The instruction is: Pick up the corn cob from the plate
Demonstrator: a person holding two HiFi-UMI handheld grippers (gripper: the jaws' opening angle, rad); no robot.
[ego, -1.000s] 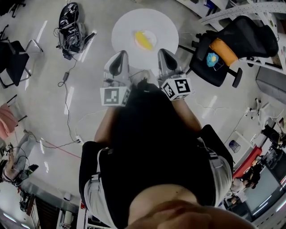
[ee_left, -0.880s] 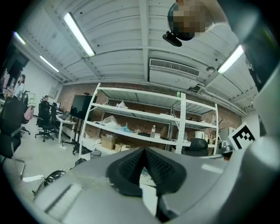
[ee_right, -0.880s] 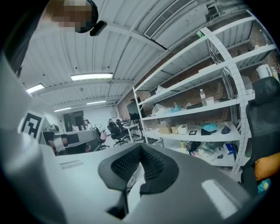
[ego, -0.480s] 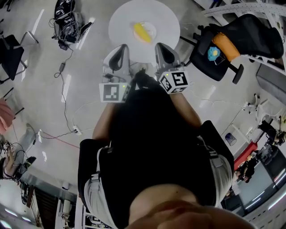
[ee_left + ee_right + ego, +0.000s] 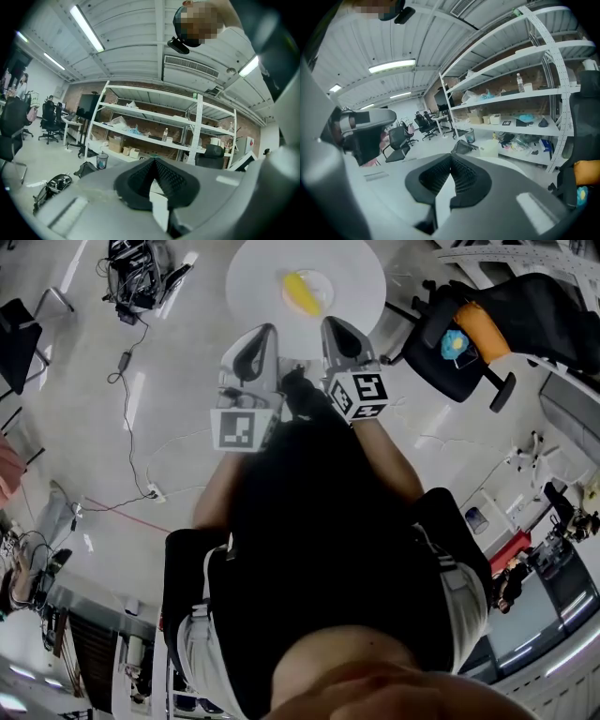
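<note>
Jaws closed, empty on left gripper point(image 5: 261, 337), right gripper point(image 5: 334, 332); reaching so could knock yellow corn cob point(image 5: 302, 293) off pale round plate point(image 5: 325, 284).

Side by side on bare forearms ahead of the torso: grey plastic left gripper point(image 5: 263, 334), grey plastic right gripper point(image 5: 332, 326), jaws of both closed tip to tip, empty.

Black top point(image 5: 319, 521), pale grey trousers point(image 5: 200, 652).
Grey shells on the left hand-held gripper point(image 5: 266, 331) and right hand-held gripper point(image 5: 330, 322); black ribbed pads point(image 5: 172, 180); black-and-white marker cubes point(image 5: 241, 429).
</note>
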